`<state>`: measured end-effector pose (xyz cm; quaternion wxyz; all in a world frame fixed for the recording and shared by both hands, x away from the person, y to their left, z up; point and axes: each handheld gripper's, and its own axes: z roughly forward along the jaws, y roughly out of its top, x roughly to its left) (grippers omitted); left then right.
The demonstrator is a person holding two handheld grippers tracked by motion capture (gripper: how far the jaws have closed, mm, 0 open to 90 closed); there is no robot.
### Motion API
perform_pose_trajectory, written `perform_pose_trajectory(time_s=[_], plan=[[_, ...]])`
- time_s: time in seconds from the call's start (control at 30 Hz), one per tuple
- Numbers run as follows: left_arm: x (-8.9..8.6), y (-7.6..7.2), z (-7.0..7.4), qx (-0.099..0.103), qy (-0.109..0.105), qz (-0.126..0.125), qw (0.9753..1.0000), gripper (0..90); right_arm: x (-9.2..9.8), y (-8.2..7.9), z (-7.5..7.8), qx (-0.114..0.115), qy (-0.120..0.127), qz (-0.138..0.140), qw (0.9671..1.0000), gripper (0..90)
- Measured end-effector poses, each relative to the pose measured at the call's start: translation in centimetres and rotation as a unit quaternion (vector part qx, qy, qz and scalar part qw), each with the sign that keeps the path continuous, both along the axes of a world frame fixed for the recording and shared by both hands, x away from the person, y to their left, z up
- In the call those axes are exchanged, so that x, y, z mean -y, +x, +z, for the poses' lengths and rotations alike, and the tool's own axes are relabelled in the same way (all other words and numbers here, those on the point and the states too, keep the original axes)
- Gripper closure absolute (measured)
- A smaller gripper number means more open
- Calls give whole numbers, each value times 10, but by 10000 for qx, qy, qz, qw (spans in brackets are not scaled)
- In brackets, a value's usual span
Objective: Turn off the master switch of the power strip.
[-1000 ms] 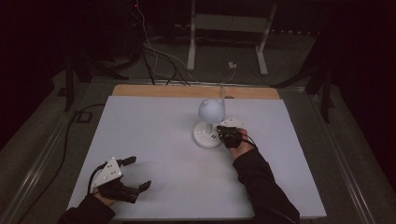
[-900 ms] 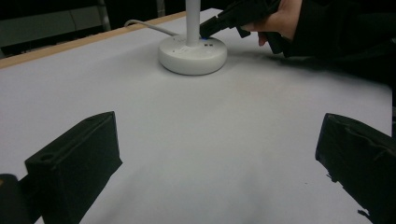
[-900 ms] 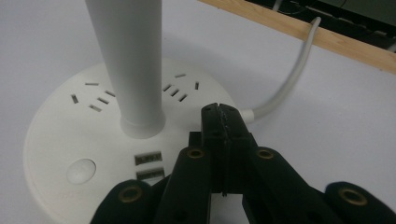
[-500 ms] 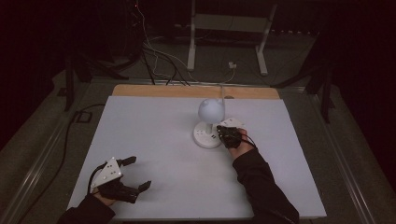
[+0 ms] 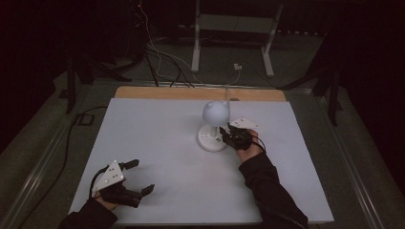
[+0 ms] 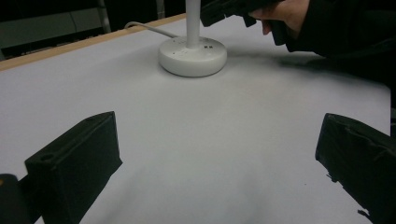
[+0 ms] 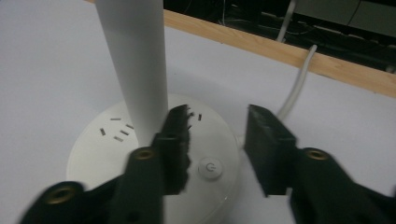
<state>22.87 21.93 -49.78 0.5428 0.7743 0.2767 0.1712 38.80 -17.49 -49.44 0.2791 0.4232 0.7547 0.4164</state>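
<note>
A white desk lamp stands right of the table's middle, with a globe head (image 5: 216,113) and a round base (image 5: 210,140). My right gripper (image 5: 224,136) hovers at the base's right side. In the right gripper view it (image 7: 219,126) is open over the base (image 7: 102,144). Its left jaw is beside the white stem (image 7: 137,60), and the power button (image 7: 209,167) lies between the jaws. My left gripper (image 5: 141,176) rests open near the table's front left corner, holding nothing. In its own view it (image 6: 217,140) faces the lamp base (image 6: 192,55) and the right gripper (image 6: 224,9).
The white table top (image 5: 157,138) has a wooden strip (image 5: 191,93) along its far edge. The lamp's white cable (image 7: 294,93) runs off over that strip. Behind the table are a metal stand (image 5: 196,43) and loose cables on the floor.
</note>
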Motion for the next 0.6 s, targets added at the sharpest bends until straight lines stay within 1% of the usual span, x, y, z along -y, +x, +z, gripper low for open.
perform_pose_trajectory(time_s=[0.03,0.07,0.1,0.2,0.23,0.3,0.33,0.37,0.47,0.5,0.57,0.6], plan=[[0,0,0,0,0,0,10000,4,1,-1,2,44,38,17,10000,512],[0,0,0,-2,-1,1,10000,4,1,-1,2,44,38,17,10000,512],[0,0,0,1,-6,0,10000,4,3,-2,5,83,55,29,9999,406],[0,0,0,8,1,0,10000,4,5,-4,8,-33,-25,-67,10000,271],[0,0,0,8,1,0,10000,5,6,-5,9,-57,-41,-91,9999,254],[0,0,0,4,-5,4,10000,5,9,-6,9,-94,37,-70,9999,182],[0,0,0,3,-4,6,10000,4,11,-7,10,-135,44,-9,9999,149],[1,0,0,3,-8,8,10000,4,12,-8,10,-211,56,89,9997,127],[1,0,0,2,-8,7,10000,4,15,-10,12,-343,130,305,9989,40],[1,0,0,2,-7,6,10000,4,15,-10,12,-343,130,305,9989,40],[0,0,0,4,-6,3,10000,4,17,-15,13,-387,219,460,9980,21],[0,0,0,4,-6,3,10000,4,17,-15,13,-387,219,460,9980,21]])
